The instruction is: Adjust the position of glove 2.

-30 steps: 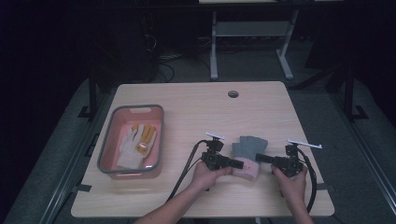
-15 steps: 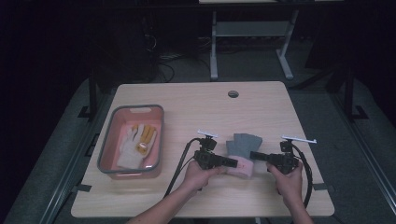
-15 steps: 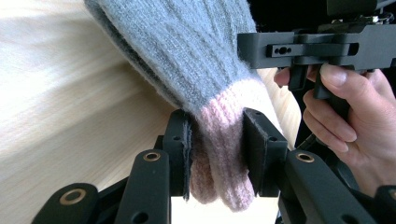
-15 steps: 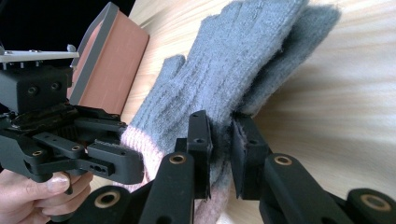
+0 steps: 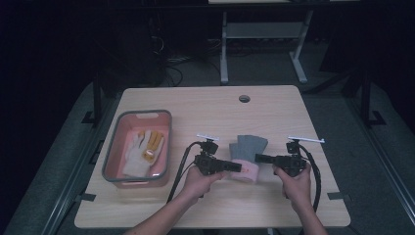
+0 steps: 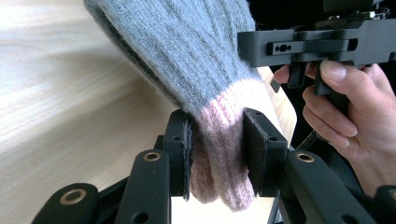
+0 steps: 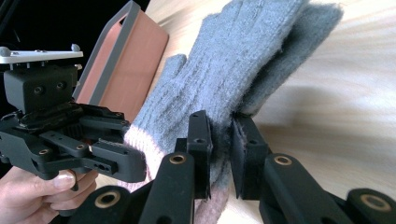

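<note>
Both tongs, left (image 5: 237,167) and right (image 5: 259,158), clamp the grey glove (image 5: 248,147), lifted since 1 second ago toward 6 o'clock.

The high view looks forward and down from above the person's near side, taking in the whole surface (image 5: 215,105) from well off. The left gripper view rides just behind the left tongs (image 6: 218,156), very close to the glove (image 6: 196,60), facing right across the surface. The right gripper view sits equally close behind the right tongs (image 7: 220,154), facing left toward the tray (image 7: 126,60). All three views share the glove.
</note>
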The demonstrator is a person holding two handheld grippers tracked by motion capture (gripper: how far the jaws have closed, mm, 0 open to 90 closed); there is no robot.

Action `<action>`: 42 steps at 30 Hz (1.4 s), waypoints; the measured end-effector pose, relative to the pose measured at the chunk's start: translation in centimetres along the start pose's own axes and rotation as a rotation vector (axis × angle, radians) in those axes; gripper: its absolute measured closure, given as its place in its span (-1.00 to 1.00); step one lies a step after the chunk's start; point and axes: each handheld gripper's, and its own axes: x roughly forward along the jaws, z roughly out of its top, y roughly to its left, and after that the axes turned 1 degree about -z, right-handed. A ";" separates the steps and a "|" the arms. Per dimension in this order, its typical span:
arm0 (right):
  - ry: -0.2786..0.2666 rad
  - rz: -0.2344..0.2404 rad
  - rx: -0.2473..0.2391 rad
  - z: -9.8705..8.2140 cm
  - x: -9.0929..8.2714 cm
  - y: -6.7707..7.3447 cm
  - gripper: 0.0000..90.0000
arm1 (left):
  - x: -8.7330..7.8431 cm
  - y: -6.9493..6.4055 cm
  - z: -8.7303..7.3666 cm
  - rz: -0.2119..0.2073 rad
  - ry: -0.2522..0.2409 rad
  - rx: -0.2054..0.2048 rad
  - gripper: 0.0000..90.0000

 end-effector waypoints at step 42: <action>0.076 0.049 -0.070 2.9 3.5 4.9 0.76 | -6.1 0.8 0.2 0.032 -0.054 -0.009 0.44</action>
